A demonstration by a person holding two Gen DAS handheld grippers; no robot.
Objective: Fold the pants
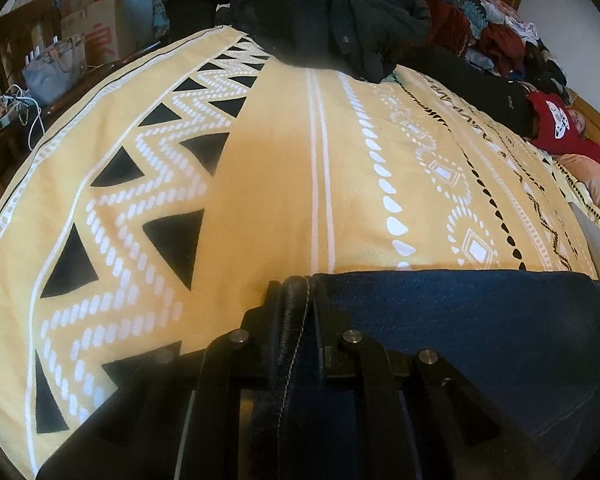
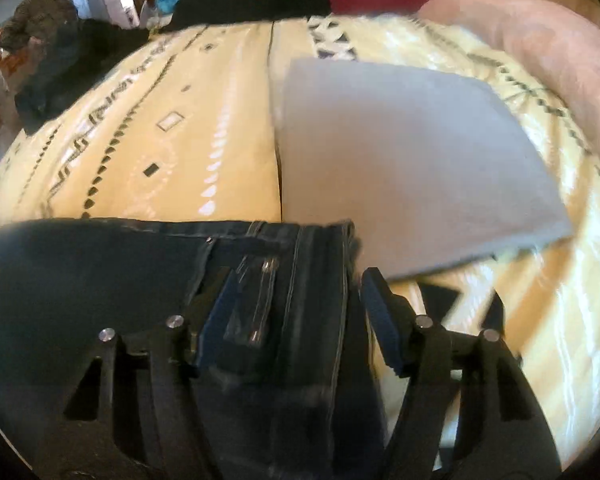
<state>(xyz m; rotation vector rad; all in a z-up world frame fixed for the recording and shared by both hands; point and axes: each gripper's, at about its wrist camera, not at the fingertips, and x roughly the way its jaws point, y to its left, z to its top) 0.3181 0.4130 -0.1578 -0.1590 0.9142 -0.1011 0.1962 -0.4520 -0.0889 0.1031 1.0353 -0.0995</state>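
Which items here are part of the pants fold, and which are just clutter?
In the job:
- jeans
- left tongs, shut on the jeans' edge
- right tongs, jaws apart around the jeans' thick seamed edge
- yellow patterned bedspread, the work surface

Lying about:
- black jacket
- clothes pile
- red shirt
- grey flat pad
- cardboard boxes

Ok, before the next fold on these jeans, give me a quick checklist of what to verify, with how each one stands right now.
1. left gripper clamped on the jeans edge: ok, fingers closed on the stitched seam.
2. right gripper gripping the waistband: not ok, denim lies between its jaws but a gap shows at the right pad.
3. Jeans edge straight between the grippers: ok in the left view.
4. Yellow blanket ahead free: ok.
5. White sheet clear of the jeans: cannot tell, it lies beside the waistband.
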